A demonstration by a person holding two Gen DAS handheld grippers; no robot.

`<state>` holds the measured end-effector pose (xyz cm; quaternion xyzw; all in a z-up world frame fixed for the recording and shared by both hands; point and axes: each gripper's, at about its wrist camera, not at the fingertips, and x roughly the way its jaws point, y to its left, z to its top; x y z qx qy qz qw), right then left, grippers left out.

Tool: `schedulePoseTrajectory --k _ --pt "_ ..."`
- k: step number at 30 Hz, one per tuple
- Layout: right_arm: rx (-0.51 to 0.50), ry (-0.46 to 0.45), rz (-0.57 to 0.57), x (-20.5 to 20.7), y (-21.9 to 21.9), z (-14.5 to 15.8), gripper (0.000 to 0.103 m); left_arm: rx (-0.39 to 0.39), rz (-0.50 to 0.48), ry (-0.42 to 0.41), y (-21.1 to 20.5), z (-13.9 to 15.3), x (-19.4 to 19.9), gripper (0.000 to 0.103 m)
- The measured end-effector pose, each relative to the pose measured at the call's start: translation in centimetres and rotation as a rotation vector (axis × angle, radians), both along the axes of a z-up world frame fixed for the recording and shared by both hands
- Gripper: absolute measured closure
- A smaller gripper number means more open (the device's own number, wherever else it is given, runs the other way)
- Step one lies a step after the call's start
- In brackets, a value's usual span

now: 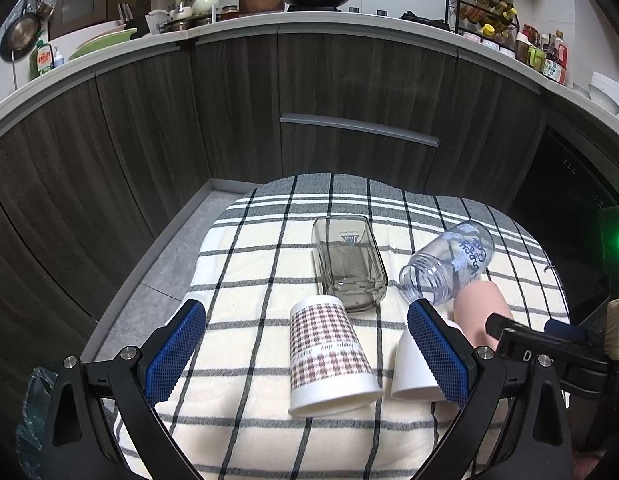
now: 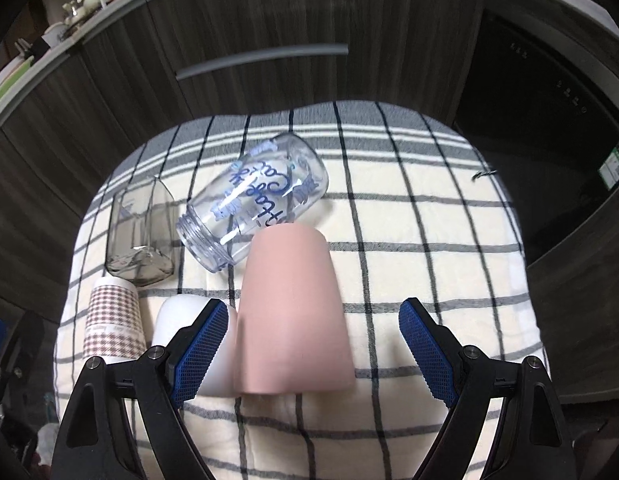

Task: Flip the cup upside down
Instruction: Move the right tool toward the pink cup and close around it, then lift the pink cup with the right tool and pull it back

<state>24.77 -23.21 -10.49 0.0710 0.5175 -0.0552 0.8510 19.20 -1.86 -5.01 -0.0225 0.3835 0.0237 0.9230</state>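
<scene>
The right hand-held gripper (image 2: 309,344) is hovering spread around the pink cup (image 2: 295,312), touching nothing; the left hand-held gripper (image 1: 307,350) is spread too. Pink, white (image 2: 177,320) and houndstooth (image 1: 329,356) cups are already standing inverted on the checked cloth (image 2: 429,240); the printed glass jar (image 2: 257,204) is lying sideways, unflipped.

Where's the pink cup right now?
Right wrist view: the pink cup stands mouth-down between the open right gripper fingers, white cup on its left.
</scene>
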Motion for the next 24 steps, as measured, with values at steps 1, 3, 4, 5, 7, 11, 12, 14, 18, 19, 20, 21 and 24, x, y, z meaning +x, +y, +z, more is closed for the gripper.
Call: schedulePoseTrajectory --k 1,3,4,5,7,11,12,14,18,19,20,21,24 --pt "0.002 0.009 0.000 0.3 0.0 -0.2 0.016 -0.002 0.002 0.002 0.0 -0.1 0.3 0.000" --pt "0.005 0.022 0.000 0.7 0.0 -0.6 0.016 -0.004 0.006 0.004 0.2 -0.3 0.9 0.000" --pt "0.005 0.030 -0.001 1.0 0.0 -0.8 0.016 -0.005 0.008 0.006 0.2 -0.4 1.3 0.000" --pt "0.007 0.037 -0.003 1.2 0.0 -0.9 0.016 -0.006 0.010 0.008 0.3 -0.5 1.5 0.000" --pt "0.003 0.049 -0.003 1.7 0.1 -1.3 0.016 -0.006 0.013 0.011 0.4 -0.8 2.0 0.000" --pt "0.005 0.076 -0.004 2.6 0.1 -2.2 0.016 -0.005 0.025 0.019 0.5 -1.4 2.5 0.000" --pt "0.012 0.085 -0.007 2.8 0.1 -2.5 0.016 -0.006 0.026 0.022 0.5 -1.5 2.6 0.000" --pt "0.036 0.097 -0.009 3.0 -0.2 -3.1 0.016 -0.009 0.028 0.026 0.6 -1.7 2.8 0.000" --pt "0.073 0.124 -0.004 3.2 -0.2 -4.2 0.016 -0.013 0.032 0.033 0.8 -2.0 3.0 0.000" --pt "0.092 0.132 -0.005 3.2 -0.3 -4.5 0.016 -0.012 0.033 0.034 0.8 -2.1 2.9 0.000" --pt "0.111 0.136 -0.005 3.2 -0.3 -4.8 0.018 -0.013 0.033 0.035 0.9 -2.1 2.9 0.000" --pt "0.129 0.139 -0.005 3.2 -0.4 -5.0 0.020 -0.014 0.034 0.036 0.9 -2.1 2.9 0.000" --pt "0.147 0.138 -0.007 3.1 -0.3 -5.0 0.032 -0.015 0.034 0.034 1.1 -2.0 2.8 0.000"
